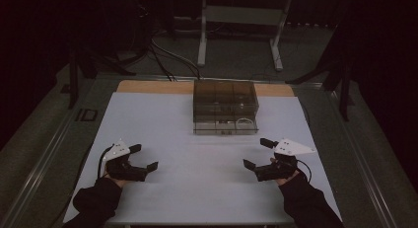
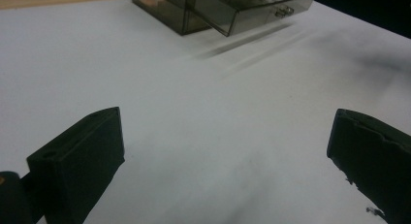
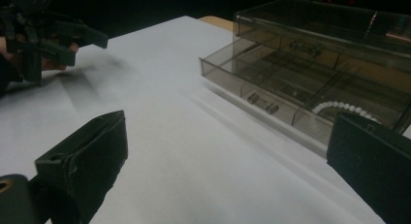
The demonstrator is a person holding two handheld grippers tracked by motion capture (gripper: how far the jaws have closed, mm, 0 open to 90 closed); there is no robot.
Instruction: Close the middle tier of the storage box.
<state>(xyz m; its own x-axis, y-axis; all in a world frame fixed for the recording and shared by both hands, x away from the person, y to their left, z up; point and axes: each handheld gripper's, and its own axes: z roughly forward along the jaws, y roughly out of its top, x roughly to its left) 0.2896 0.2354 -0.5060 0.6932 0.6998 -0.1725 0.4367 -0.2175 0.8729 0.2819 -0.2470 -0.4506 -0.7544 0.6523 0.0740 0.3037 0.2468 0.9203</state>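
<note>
Smoked, see-through plastic drawer box (image 1: 225, 106) standing near the middle of the far edge of the white worktop (image 1: 162, 119), bottom drawer (image 3: 286, 90) pulled out toward the person. Inside that drawer, at its right end, a curved string of white beads (image 3: 339, 107) lying in 1 of the compartments; small metal handle (image 3: 263, 102) on the drawer front.

Nearer the front edge, well apart from the box, 2 handheld tools: left gripper (image 1: 145, 158) toward the front left corner, right gripper (image 1: 259, 154) toward the front right. Jaws of both spread wide, nothing between them, white worktop showing through the gap in each gripper view.

Judged as an early step: drawer already open, beads not yet touched. Next move likely calls for carrying the right gripper forward over the drawer's front wall, lowering the jaws into the compartment astride the bead string, then closing gently. Left gripper possibly needed to steady the light box.
</note>
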